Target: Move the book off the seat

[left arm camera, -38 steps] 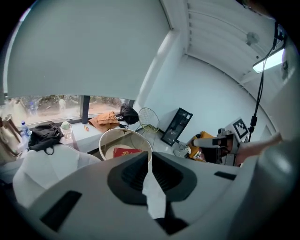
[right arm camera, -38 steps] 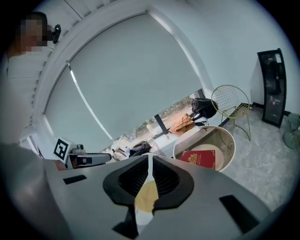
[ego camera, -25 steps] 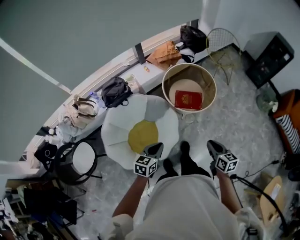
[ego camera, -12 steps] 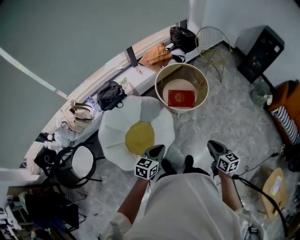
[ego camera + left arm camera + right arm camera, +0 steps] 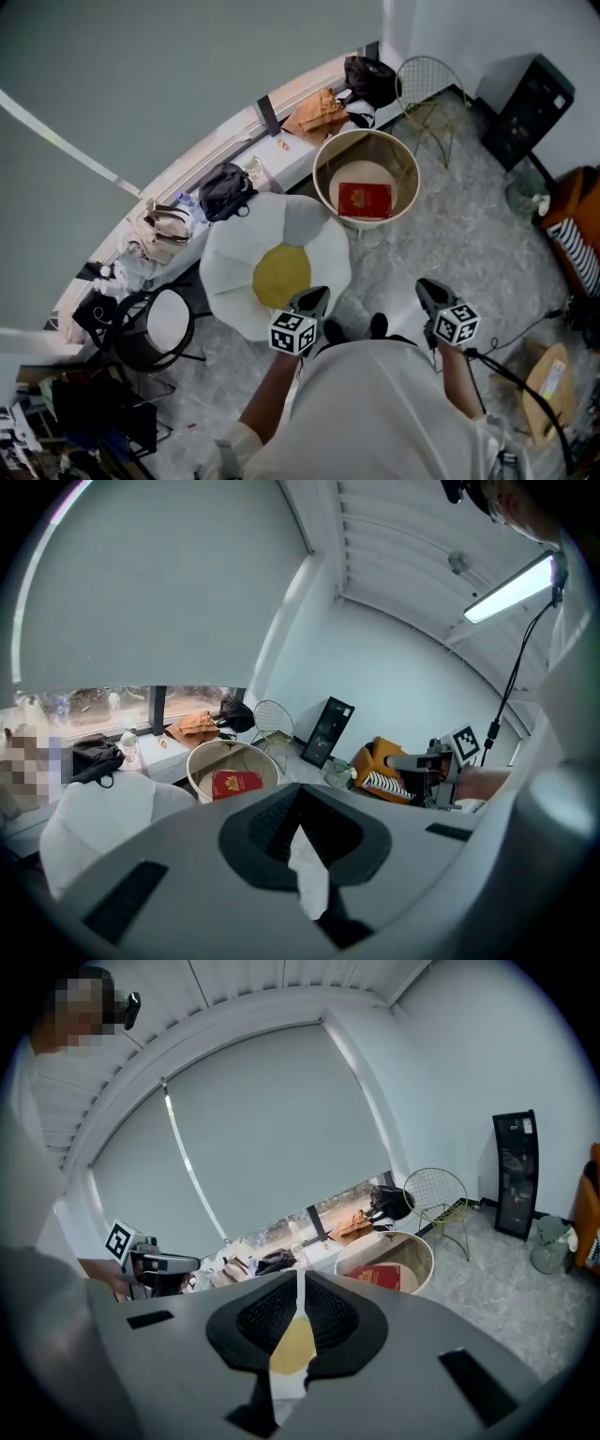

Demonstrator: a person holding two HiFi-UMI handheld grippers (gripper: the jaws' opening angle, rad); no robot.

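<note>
- Barely any shift with the red book (image 5: 366, 200): lying flat, cover up, on the pale seat inside the round tub chair (image 5: 322, 184), same spot as a second ago.
- Looking along both grippers, smaller and farther off than a moment back, with more ceiling and window blind in frame. So probably tilted up and pulled back a touch rather than closing in.
- From the head view, left gripper (image 5: 312, 298) and right gripper (image 5: 427, 287) held close in front of the body, well apart from the chair. Big fried-egg-looking cushion (image 5: 278, 272) sitting between the left one and the chair.
- Jaws on both pressed together down to a thin slit, nothing pinched in either.
- For the task: nothing gained in this last bit, book on the seat and way out of reach. Guessing a walk over to the chair and spreading one set of jaws needed before any grab at that flat cover.
</note>
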